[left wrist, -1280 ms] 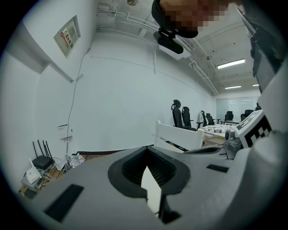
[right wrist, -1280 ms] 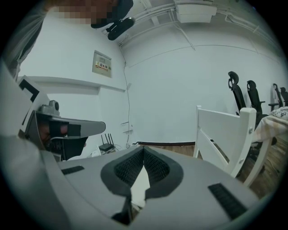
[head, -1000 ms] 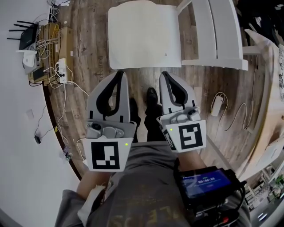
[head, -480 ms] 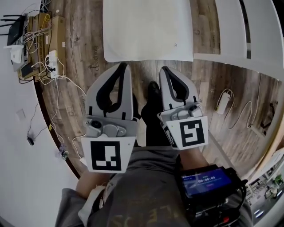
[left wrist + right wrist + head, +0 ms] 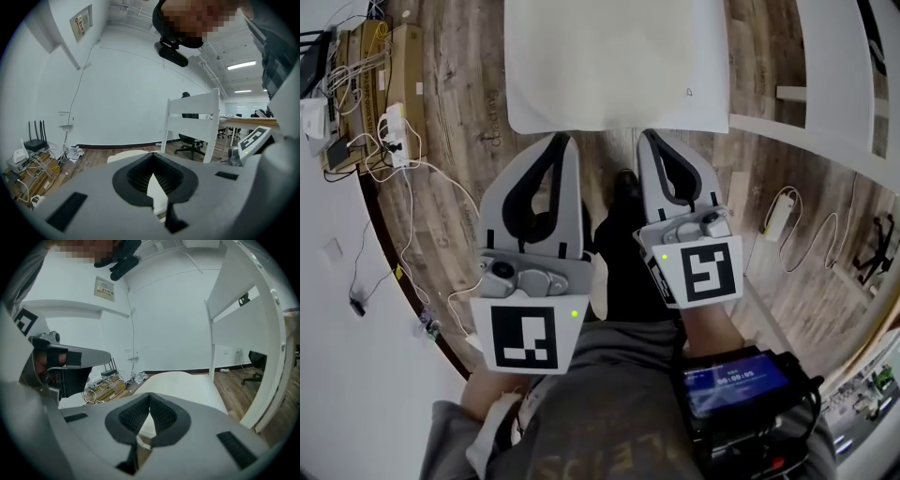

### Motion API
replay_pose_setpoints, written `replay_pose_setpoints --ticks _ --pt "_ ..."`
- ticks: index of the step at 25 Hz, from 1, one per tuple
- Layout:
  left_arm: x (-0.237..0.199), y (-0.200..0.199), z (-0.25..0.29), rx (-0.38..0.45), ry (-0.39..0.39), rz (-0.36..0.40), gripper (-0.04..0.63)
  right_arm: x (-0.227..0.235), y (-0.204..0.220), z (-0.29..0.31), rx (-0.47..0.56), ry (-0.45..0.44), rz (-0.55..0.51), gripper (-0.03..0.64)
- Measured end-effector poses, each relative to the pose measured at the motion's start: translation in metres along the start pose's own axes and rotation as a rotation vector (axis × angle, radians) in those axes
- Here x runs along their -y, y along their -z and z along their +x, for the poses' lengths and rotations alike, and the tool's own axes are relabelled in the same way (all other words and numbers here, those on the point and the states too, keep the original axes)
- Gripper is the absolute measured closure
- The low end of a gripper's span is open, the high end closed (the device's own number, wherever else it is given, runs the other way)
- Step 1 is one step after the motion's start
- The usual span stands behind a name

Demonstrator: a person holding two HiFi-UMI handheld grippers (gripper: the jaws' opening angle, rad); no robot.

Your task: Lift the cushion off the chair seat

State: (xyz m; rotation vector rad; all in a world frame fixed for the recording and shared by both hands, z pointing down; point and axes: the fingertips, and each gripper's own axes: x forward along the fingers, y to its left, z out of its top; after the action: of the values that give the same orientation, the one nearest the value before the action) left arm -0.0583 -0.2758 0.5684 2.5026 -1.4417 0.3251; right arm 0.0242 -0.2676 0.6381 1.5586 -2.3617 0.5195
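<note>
Wood-plank floor (image 5: 469,141), plain white wall (image 5: 126,93) w/ dark skirting. Along the wall: router (image 5: 35,144), cardboard boxes (image 5: 408,66), power strip (image 5: 392,120), and a tangle of cables (image 5: 422,173) trailing over the floor. Small sign (image 5: 80,21) high on the wall. White slat-back chair (image 5: 192,119) mid-room; behind it a dark office chair (image 5: 190,139) & a wood desk (image 5: 234,120). Ceiling strip lights (image 5: 242,65) are on. White adapter (image 5: 775,220) + lead lies on the floor.

Side by side before the torso: left hand-held gripper (image 5: 563,141), right hand-held gripper (image 5: 648,137). Both point forward, jaws closed, nothing between them.
</note>
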Motion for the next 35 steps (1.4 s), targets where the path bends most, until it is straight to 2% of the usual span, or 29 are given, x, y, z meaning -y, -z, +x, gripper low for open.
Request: replay_pose_setpoints --ticks 4,11,18,22,23,24,25,30,35 --pt "-0.013 0.018 0.008 -0.011 -0.014 -0.008 0.589 -0.001 0.026 0.033 -0.072 -0.006 -0.008 0.61" --pt "-0.038 0.052 0.011 -0.048 -0.046 -0.024 0.589 0.024 0.071 0.081 -0.205 0.097 -0.034 0.611" --pt "-0.039 0.059 0.002 -0.083 -0.04 -0.038 0.589 0.016 0.095 0.074 -0.264 0.106 -0.019 0.61" --pt "-0.031 0.051 0.0 -0.102 -0.01 -0.033 0.589 0.011 0.09 0.056 -0.239 0.099 0.004 0.609" --pt "-0.029 0.05 0.0 -0.108 -0.005 -0.034 0.589 0.01 0.09 0.05 -0.236 0.093 0.033 0.593" --pt "-0.027 0.048 0.0 -0.113 -0.001 -0.036 0.589 0.008 0.091 0.044 -0.237 0.088 0.074 0.542" --pt "-0.025 0.047 0.0 -0.117 0.003 -0.039 0.589 0.007 0.094 0.038 -0.24 0.085 0.123 0.519" --pt "-0.014 0.04 0.0 -0.123 0.029 0.001 0.589 0.006 0.112 0.02 -0.254 0.094 0.404 0.481" --pt "-0.009 0.045 0.0 -0.13 0.042 0.012 0.589 -0.001 0.124 0.033 -0.219 0.035 0.642 0.369"
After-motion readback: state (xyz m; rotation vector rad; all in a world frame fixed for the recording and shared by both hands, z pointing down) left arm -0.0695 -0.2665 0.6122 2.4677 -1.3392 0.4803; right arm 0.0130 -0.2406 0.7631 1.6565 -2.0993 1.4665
